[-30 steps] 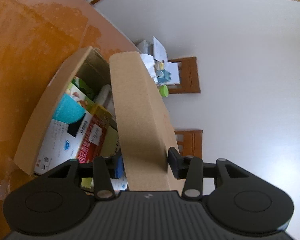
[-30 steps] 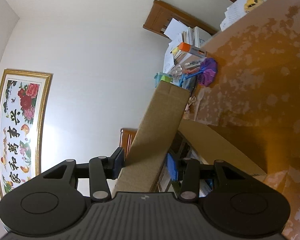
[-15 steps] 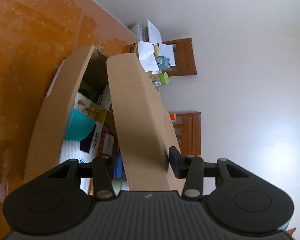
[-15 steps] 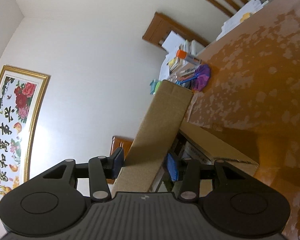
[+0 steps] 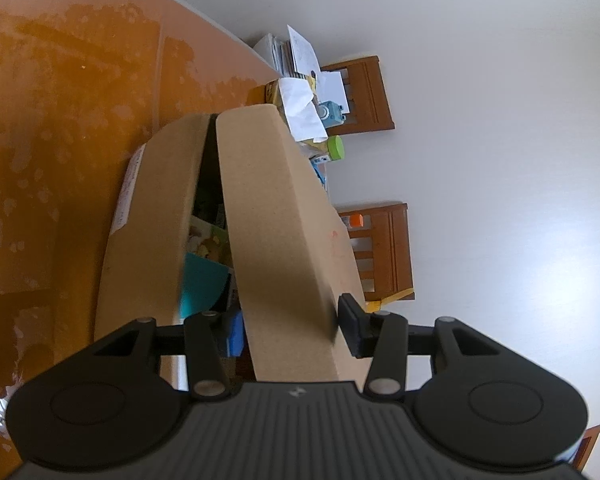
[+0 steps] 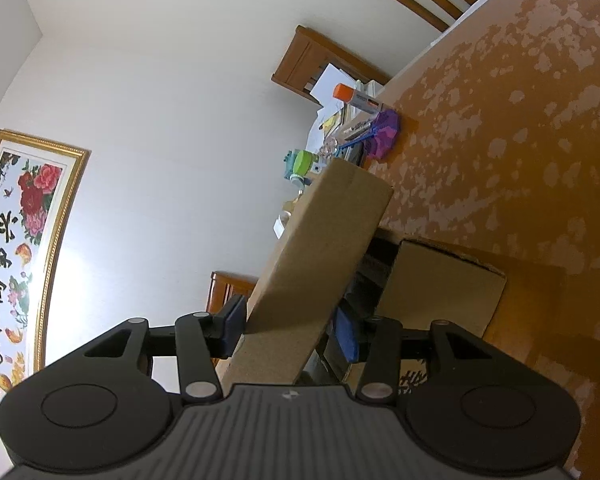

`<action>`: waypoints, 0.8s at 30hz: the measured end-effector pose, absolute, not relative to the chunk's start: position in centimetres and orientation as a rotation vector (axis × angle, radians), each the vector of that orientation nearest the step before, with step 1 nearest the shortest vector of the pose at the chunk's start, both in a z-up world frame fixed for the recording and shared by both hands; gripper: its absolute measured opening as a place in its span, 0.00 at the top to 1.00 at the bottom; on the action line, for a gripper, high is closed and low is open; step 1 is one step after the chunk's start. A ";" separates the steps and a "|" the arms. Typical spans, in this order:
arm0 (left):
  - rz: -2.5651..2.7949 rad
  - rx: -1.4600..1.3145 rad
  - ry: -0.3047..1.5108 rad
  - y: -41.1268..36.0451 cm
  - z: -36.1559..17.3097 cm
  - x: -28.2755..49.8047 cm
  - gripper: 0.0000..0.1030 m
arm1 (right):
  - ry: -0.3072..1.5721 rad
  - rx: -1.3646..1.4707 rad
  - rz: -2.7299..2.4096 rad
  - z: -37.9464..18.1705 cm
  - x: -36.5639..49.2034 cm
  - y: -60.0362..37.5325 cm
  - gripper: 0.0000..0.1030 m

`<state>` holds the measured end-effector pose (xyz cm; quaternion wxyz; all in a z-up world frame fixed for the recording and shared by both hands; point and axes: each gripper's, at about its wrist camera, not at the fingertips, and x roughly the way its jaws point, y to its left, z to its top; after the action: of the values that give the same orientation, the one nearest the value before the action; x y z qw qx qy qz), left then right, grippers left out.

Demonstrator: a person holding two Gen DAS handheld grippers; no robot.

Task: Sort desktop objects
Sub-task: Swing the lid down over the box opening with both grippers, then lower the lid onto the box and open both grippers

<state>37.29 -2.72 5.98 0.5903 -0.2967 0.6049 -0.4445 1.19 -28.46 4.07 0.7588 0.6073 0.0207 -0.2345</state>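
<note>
We are swinging the long brown cardboard flap [image 5: 272, 216] shut over the open cardboard box of packets [image 5: 148, 220] — gap narrower than a second ago; left gripper [image 5: 290, 330] and right gripper [image 6: 296, 330] each straddling it, jaws half-open, flap between the pads.

The tabletop [image 6: 520, 128] is showing glossy orange-brown with pale blotches. The cardboard box flap [image 5: 268, 216] is reading plain tan, and a teal packet [image 5: 202, 286] is peeking from inside. Near the far edge a purple object [image 6: 384, 132] and a lime-green lid [image 5: 335, 147] are glowing; the black grippers are carrying blue pads [image 6: 348, 338].
</note>
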 end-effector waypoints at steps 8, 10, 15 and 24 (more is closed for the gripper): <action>-1.048 -0.696 1.446 -2.5 4.0 37.8 0.53 | 0.065 1.287 -0.516 3.7 1.2 -27.6 0.48; -1.053 -0.705 1.450 -2.4 3.5 37.9 0.53 | 0.071 1.261 -0.520 3.8 1.3 -27.4 0.48; -1.072 -0.688 1.447 -2.4 3.4 38.3 0.52 | 0.071 1.209 -0.529 4.1 1.2 -26.5 0.48; -1.079 -0.652 1.417 -3.6 3.7 39.6 0.51 | 0.062 1.249 -0.504 3.6 1.7 -26.3 0.46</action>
<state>39.61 -3.55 3.73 0.5832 -0.2794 0.6069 -0.4621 1.67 -26.30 3.60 0.7812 0.5782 0.0289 -0.2336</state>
